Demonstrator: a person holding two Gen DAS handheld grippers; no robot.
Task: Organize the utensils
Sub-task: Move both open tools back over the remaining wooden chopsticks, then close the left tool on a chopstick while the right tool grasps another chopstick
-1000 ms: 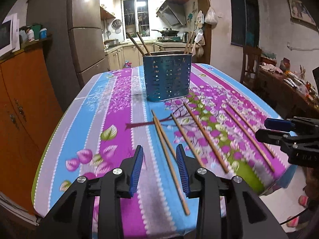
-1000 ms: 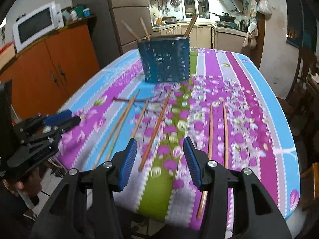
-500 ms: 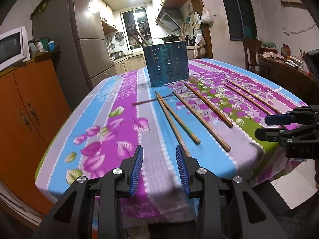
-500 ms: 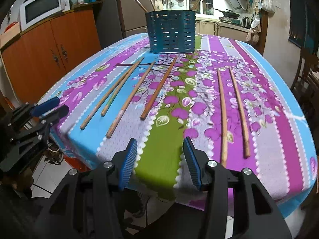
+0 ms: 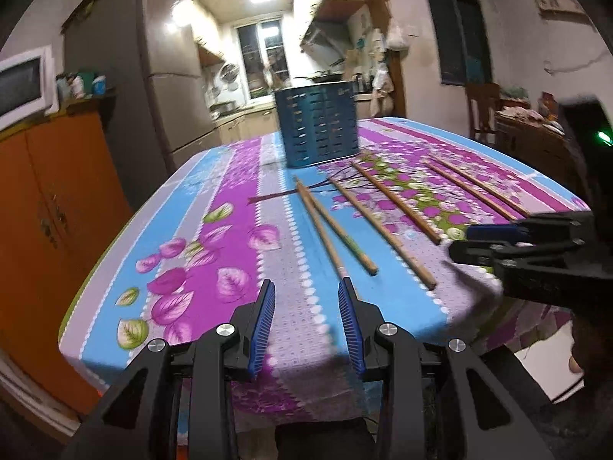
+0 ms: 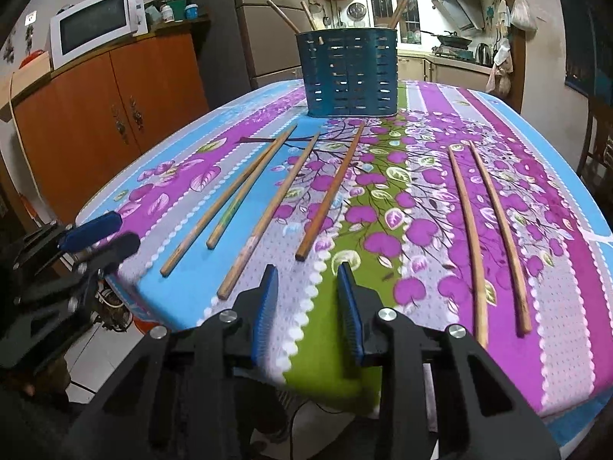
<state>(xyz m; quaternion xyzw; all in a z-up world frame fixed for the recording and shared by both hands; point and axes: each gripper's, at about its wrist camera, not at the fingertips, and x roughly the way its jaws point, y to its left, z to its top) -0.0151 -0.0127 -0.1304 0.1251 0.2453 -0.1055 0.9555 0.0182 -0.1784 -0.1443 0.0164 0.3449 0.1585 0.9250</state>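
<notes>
A blue perforated utensil holder [image 5: 318, 126] [image 6: 350, 73] stands at the far middle of the table with a few chopsticks upright in it. Several wooden chopsticks lie loose on the flowered tablecloth [image 6: 421, 199]: a pair [image 6: 494, 230] at the right and others [image 6: 268, 211] fanned toward the holder. My left gripper [image 5: 306, 295] is open over the near table edge, and the end of a long chopstick [image 5: 325, 230] reaches its right finger. My right gripper [image 6: 306, 280] also hovers at the near edge. Its jaws are closing with nothing between them.
An orange cabinet [image 6: 95, 115] with a white microwave [image 6: 92, 30] stands left of the table, and a grey fridge [image 5: 168, 76] behind it. A wooden chair [image 5: 482, 107] and a cluttered sideboard are at the right. The cloth hangs over the near table edge.
Both grippers have sunk toward the near table edge, so the table looks flatter and closer. The right gripper's jaws have narrowed. The left jaws keep the same gap.
</notes>
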